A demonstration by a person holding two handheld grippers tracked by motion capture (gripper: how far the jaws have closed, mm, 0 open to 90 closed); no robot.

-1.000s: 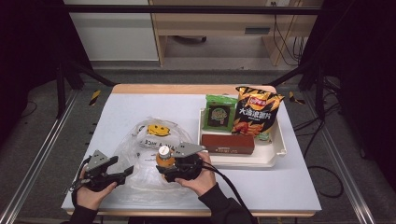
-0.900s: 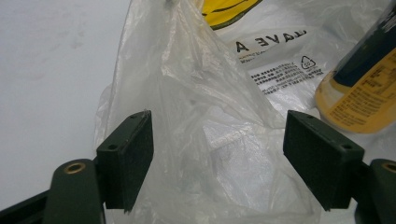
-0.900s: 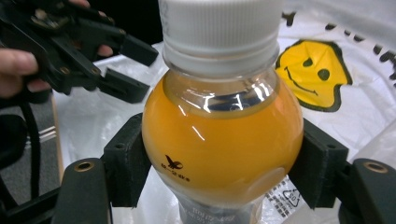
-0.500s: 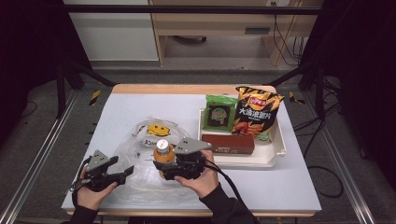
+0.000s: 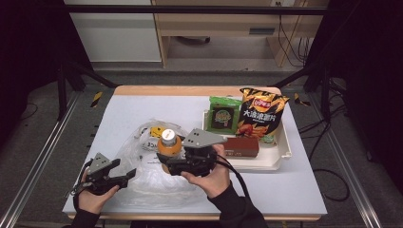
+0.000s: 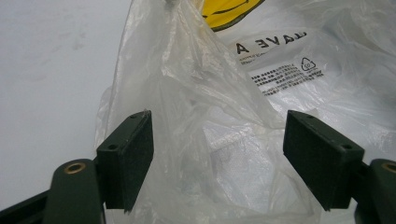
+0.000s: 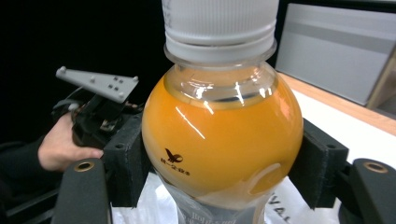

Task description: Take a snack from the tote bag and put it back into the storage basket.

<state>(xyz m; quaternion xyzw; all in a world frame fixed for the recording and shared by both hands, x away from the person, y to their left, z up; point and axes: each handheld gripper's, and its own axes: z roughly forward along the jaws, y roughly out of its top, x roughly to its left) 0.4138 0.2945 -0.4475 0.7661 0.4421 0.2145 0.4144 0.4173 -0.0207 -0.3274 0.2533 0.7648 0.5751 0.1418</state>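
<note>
I read the work as packing snacks into the clear plastic bag [image 5: 142,175] that lies crumpled on the near left of the worktop [image 5: 119,109], and I judge it barely begun: the bag looks flat and empty in the left gripper view, and nothing has gone in yet. My right hand-held gripper [image 7: 219,163] is clamped on the orange drink bottle [image 7: 222,135], its pads pressing both sides of the round belly, and holds it upright above the bag's far right part. The bottle is a squat, bulbous clear one, filled almost to the neck with orange liquid, with a white ribbed cap and a small dark bird mark on the front. My left hand-held gripper [image 6: 229,158] stands wide open at the bag's near left edge, thin film rising between the pads, but neither pad grips it. Left to do, I'd say: open the mouth, lower the bottle in, then fetch the chip bag [image 5: 261,114], green packet [image 5: 223,114] and brown box [image 5: 242,147] from the white tray [image 5: 280,161] on the right.
</note>
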